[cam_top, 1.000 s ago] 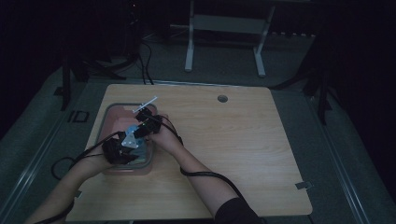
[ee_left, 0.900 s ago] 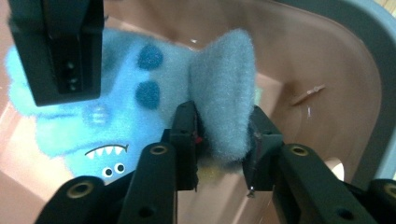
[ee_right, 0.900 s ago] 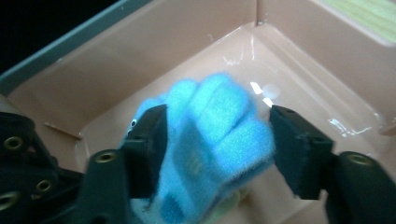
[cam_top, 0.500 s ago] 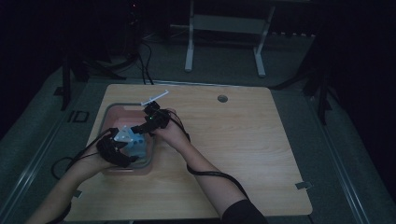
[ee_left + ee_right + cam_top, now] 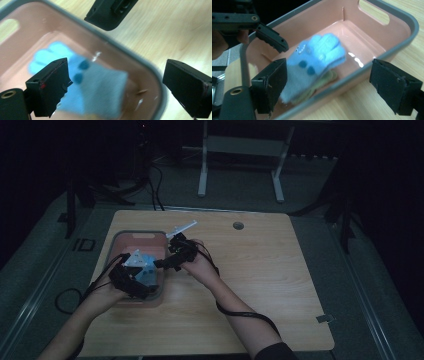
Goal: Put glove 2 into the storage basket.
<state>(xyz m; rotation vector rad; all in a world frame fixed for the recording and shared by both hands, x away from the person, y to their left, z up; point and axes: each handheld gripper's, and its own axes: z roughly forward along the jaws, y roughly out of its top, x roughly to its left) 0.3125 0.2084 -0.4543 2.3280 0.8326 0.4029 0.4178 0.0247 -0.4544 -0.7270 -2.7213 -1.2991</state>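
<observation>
Our left gripper hangs over the near end of the bin. Its jaws have just been opening and hold nothing. The blue glove lies inside the bin on a tan one. Farther off, our right gripper has also just been opening, empty, above the bin's right rim.

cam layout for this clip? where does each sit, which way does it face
High view: fixed above the person's side, facing forward and down on the wooden table; both forearms and tongs show.
Left gripper view: rides the left tongs, looking down into the pink plastic bin with grey rim; its open black jaws show.
Right gripper view: rides the right tongs, facing the bin; open jaws show.
Shared: both gripper views show the blue fuzzy glove in the bin.
</observation>
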